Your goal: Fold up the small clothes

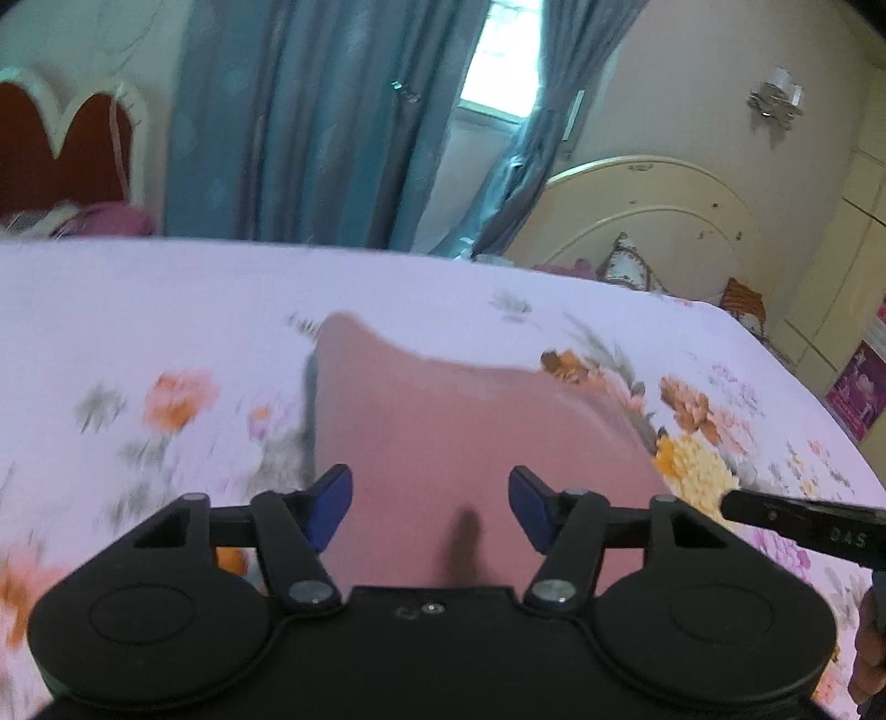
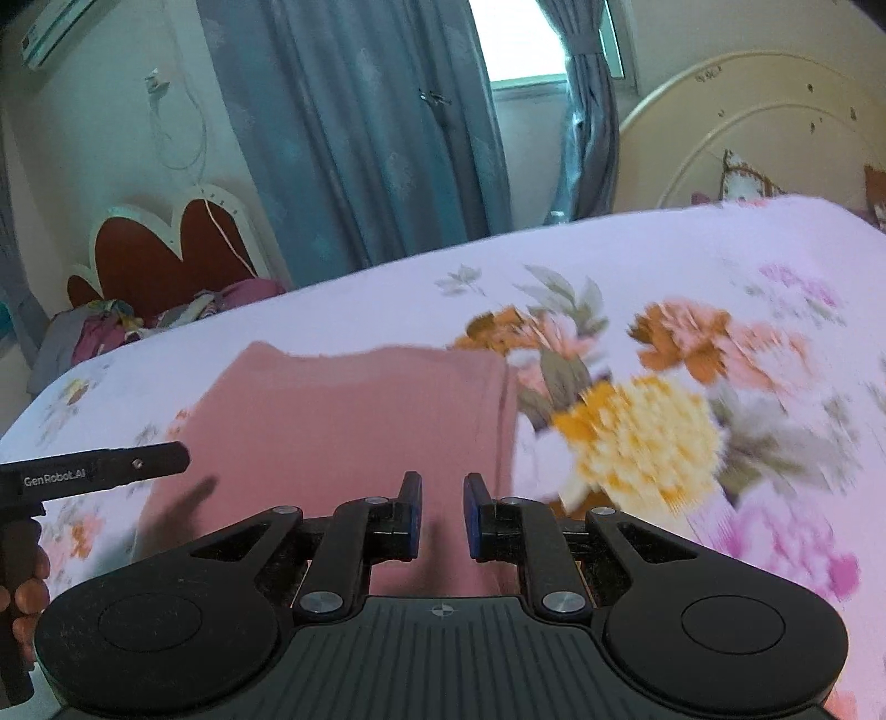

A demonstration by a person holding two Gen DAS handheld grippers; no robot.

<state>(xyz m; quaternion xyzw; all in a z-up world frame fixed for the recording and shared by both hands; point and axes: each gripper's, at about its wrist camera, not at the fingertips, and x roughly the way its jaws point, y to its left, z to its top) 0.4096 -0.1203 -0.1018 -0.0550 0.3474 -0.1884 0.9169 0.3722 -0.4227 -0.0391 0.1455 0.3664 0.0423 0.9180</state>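
I hover both empty claws, left spread wide, right narrowly parted, over the pink cloth, probably about to pinch its near edge.

Home bedroom, lived-in.
Bed spread with a pale lilac floral sheet; cream arched headboard with a patterned cushion against it. Long blue-grey curtains part over a bright window. Wall air conditioner high in the corner. Red heart-shaped headboard with a heap of clothes at its foot.
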